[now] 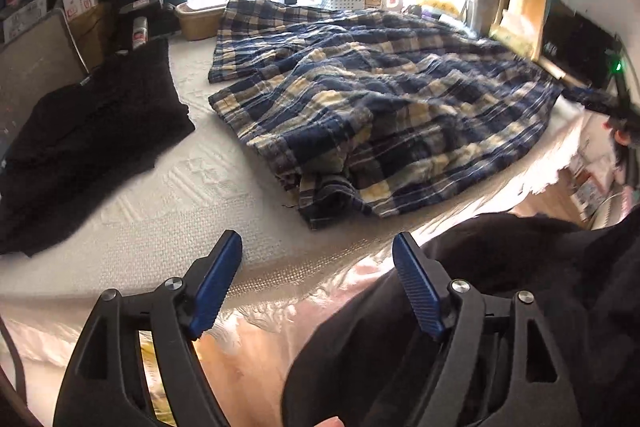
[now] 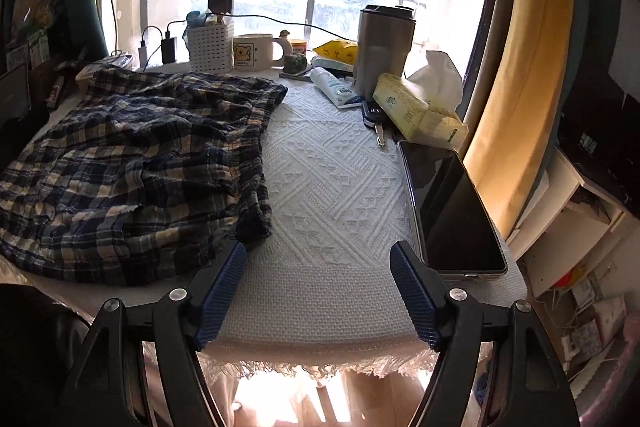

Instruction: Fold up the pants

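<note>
Plaid pants (image 2: 132, 167) lie crumpled across the white-clothed bench (image 2: 340, 187), long axis running left to right — waistband end toward the right, leg hems toward the left beside a dark folded garment (image 1: 92, 143). Both the left gripper (image 1: 318, 287) and right gripper (image 2: 318, 291) hover at the near edge, fingers spread, holding nothing. Bare cloth lies open between the waistband and a phone (image 2: 452, 211) — window-side clutter lines the far edge.

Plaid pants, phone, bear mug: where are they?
plaid pants (image 2: 132, 163), right wrist view, middle of the cloth.
phone (image 2: 452, 207), right wrist view, dark screen.
bear mug (image 2: 253, 53), right wrist view, its front.
</note>
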The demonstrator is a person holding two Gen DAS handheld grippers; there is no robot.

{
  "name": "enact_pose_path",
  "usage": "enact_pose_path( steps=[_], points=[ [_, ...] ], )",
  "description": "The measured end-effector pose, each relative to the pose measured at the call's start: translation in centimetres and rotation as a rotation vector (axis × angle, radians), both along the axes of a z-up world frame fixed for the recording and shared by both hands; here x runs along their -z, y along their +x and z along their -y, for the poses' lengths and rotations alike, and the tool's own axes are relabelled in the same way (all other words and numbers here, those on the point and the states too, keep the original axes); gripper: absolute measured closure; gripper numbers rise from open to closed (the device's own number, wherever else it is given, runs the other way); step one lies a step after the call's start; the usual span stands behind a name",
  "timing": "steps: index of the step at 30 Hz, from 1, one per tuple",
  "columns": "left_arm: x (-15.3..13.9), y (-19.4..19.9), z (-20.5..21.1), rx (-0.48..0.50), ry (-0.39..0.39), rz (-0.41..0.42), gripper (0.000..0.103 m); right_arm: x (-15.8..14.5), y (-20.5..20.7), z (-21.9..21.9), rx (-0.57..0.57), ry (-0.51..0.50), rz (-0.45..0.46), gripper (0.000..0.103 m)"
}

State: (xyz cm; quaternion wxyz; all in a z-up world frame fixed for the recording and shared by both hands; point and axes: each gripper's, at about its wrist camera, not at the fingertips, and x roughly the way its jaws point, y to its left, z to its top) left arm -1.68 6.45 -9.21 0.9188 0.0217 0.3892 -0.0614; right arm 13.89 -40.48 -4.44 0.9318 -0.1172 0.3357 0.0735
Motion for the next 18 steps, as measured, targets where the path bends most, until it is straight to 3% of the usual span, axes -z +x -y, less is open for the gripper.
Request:
enact_pose_path(
  steps=[4, 7, 12, 13, 15, 17, 18],
  points=[
    [0.1, 0.3, 1.2, 0.014, 0.046, 0.031, 0.026, 0.5, 0.1, -0.6, 0.002, -0.035, -0.007, 0.027],
    [0.4, 1.3, 2.2, -0.011, 0.122, 0.062, 0.026, 0.8, 0.5, -1.3, -0.014, -0.027, -0.010, 0.027],
    [0.2, 3.0, 3.2, -0.028, 0.167, 0.121, 0.027, 1.2, 1.0, -2.5, -0.040, -0.019, -0.017, 0.027],
    [0.1, 3.2, 3.4, -0.025, 0.167, 0.136, 0.030, 1.3, 1.1, -2.6, -0.042, -0.018, -0.018, 0.027],
    [-0.1, 3.5, 3.6, -0.021, 0.163, 0.166, 0.060, 1.4, 1.1, -2.7, -0.046, -0.019, -0.019, 0.027],
    [-0.3, 3.8, 3.7, -0.018, 0.143, 0.181, 0.075, 1.6, 1.0, -2.7, -0.053, -0.039, -0.018, 0.027],
    [-0.4, 3.9, 3.7, -0.017, 0.130, 0.187, 0.078, 1.7, 0.9, -2.6, -0.055, -0.059, -0.018, 0.027]
  ],
)
